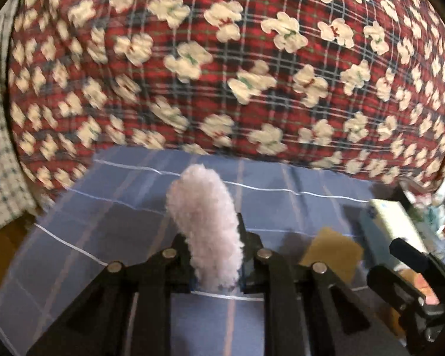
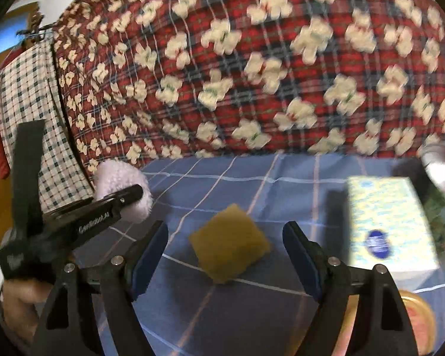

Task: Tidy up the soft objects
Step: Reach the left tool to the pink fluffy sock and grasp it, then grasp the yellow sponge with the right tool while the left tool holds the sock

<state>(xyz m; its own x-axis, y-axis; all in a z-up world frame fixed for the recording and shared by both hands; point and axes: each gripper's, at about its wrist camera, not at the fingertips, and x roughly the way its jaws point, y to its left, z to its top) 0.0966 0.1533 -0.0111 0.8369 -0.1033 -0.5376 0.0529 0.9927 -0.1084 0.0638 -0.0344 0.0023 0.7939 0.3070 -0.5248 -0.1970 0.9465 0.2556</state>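
My left gripper [image 1: 215,255] is shut on a fluffy pale pink soft object [image 1: 206,222], which stands up between its jaws above the blue checked cloth [image 1: 118,195]. In the right wrist view the left gripper [image 2: 133,191] shows at the left with the same fluffy object [image 2: 120,178] in it. My right gripper [image 2: 225,252] is open and empty. A yellow sponge [image 2: 230,250] lies on the cloth between and just beyond its blue-padded fingers [image 2: 151,255]. The sponge [image 1: 330,252] also shows in the left wrist view, to the right.
A big red plaid cushion with white flowers [image 2: 252,74] fills the back. A pale tissue box [image 2: 388,225] lies right of the sponge. A shiny metal object [image 2: 442,166] is at far right, an orange-lidded item [image 2: 421,320] at bottom right. A green-checked cloth [image 2: 29,98] hangs left.
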